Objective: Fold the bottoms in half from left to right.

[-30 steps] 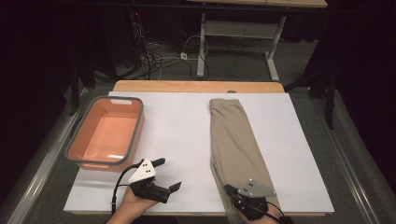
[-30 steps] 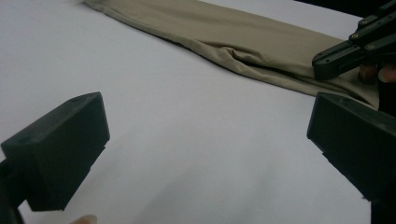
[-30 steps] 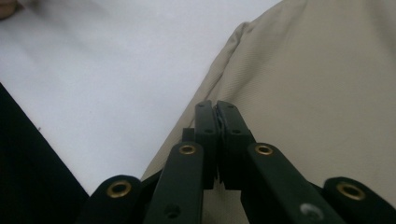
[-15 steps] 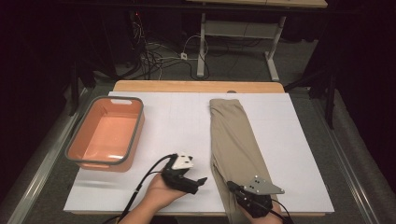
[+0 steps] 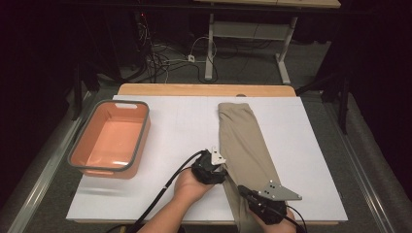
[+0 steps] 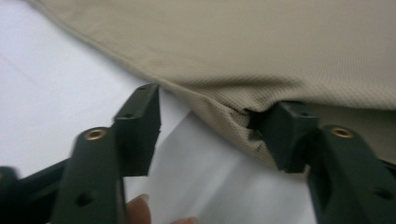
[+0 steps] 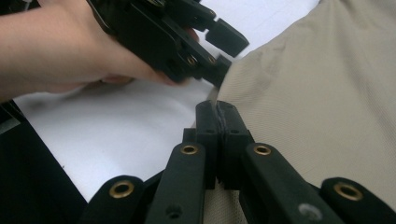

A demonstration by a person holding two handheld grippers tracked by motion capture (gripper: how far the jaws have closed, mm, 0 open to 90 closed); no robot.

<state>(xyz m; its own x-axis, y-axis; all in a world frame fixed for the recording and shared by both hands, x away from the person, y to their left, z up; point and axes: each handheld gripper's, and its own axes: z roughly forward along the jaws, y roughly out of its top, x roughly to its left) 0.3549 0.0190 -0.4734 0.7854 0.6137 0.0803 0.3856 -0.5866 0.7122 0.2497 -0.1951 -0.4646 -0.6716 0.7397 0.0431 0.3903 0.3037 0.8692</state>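
1. The left gripper [image 5: 219, 167] has slid from lower left of centre to the left edge of the tan trousers [image 5: 245, 150], lower centre of the high view.
2. Its jaws have just been closing, one slipped under the cloth edge, not yet pinching.
3. The right gripper [image 7: 218, 114] stays clamped on the trousers' near end.
4. The orange basin [image 5: 111, 138] sits unchanged, left.

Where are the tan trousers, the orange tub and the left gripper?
tan trousers [image 5: 240, 138], high view, middle of the folded cloth.
orange tub [image 5: 142, 138], high view, right wall.
left gripper [image 6: 212, 128], left gripper view, between its fingertips.

Lab: dark room, floor cables [image 5: 160, 58], white-covered test table [image 5: 184, 121].
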